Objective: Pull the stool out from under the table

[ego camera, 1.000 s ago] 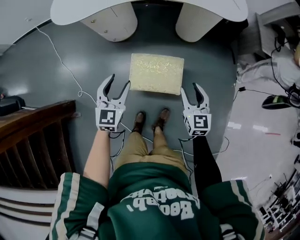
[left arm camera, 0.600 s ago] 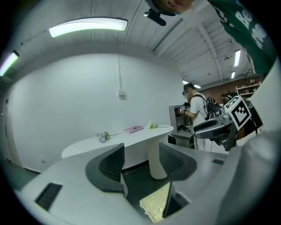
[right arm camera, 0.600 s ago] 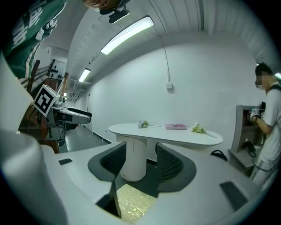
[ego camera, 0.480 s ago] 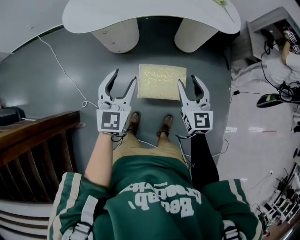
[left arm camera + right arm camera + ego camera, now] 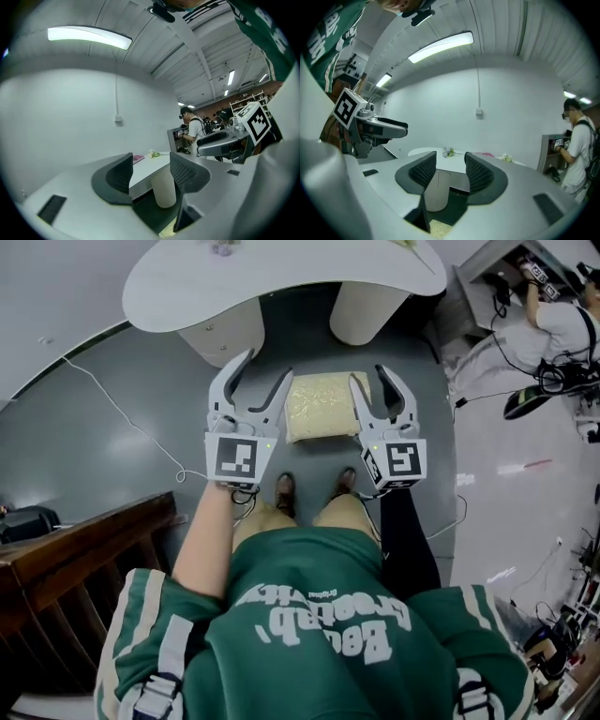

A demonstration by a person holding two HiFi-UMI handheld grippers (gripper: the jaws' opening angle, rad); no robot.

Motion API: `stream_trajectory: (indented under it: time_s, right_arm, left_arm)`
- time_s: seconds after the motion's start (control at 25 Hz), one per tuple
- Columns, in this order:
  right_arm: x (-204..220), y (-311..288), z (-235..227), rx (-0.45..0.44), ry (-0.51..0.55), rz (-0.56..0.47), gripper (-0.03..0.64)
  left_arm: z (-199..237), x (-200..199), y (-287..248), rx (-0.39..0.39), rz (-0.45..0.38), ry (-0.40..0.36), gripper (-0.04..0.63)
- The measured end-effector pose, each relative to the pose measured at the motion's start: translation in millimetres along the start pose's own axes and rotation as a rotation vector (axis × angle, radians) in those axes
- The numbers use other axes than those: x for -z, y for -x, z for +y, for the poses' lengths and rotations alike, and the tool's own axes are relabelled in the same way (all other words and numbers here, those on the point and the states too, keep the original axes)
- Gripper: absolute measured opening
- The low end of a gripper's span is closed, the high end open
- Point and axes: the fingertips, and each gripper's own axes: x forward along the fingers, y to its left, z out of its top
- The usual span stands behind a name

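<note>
Big grey floor (image 5: 112,427) all around. At the top, a white table (image 5: 281,273) with a curvy edge, up on two fat round legs (image 5: 225,329). Lower down, a green shirt (image 5: 319,634) with white letters, filling the bottom of the head view. At the left, a dark wooden rail (image 5: 75,549).

Right in the middle, the stool (image 5: 323,407): a flat yellow square seat, down on the floor. Out in front of the table legs, not under the table top. Just ahead of two brown shoes (image 5: 284,491).

Left claw (image 5: 267,367) up in the air by the stool's left side. Jaws wide apart, gripping nothing. Through the gap, in the left gripper view, only the table and one leg far behind.

Right claw (image 5: 367,374) up in the air by the stool's right side. Jaws apart too, but not as wide, and gripping nothing. A yellow corner of the seat far below, at the bottom of the right gripper view.

Both claws well above the stool and apart from it.

Over at the left, a thin white wire (image 5: 122,409) wiggling across the floor.
</note>
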Motion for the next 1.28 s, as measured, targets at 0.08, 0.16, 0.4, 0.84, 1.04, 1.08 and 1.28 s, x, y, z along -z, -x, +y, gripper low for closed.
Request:
stream_trajectory:
  time_s: [0.08, 0.16, 0.4, 0.84, 1.04, 1.08, 1.28]
  right_arm:
    - [-12, 0, 5, -0.005, 0.015, -0.011, 0.207]
    - [-24, -3, 8, -0.011, 0.036, -0.029, 0.202]
    - [-54, 5, 8, 0.014, 0.063, -0.068, 0.179]
    - [-62, 13, 7, 0.05, 0.121, -0.047, 0.012]
    - [-67, 11, 8, 0.051, 0.147, -0.046, 0.011]
    - [-69, 11, 7, 0.053, 0.145, -0.049, 0.011]
    - [-76, 11, -3, 0.068, 0.128, -0.056, 0.011]
  left_arm:
    - [3, -9, 2, -0.003, -0.013, -0.004, 0.27]
    - [7, -17, 6, -0.005, -0.028, -0.008, 0.268]
    - [17, -44, 18, -0.006, -0.077, -0.011, 0.268]
    - [25, -54, 16, -0.061, -0.111, -0.077, 0.014]
    - [22, -57, 13, -0.05, -0.121, -0.093, 0.014]
    - [22, -57, 12, -0.049, -0.121, -0.091, 0.014]
    - [19, -59, 7, -0.042, -0.121, -0.086, 0.014]
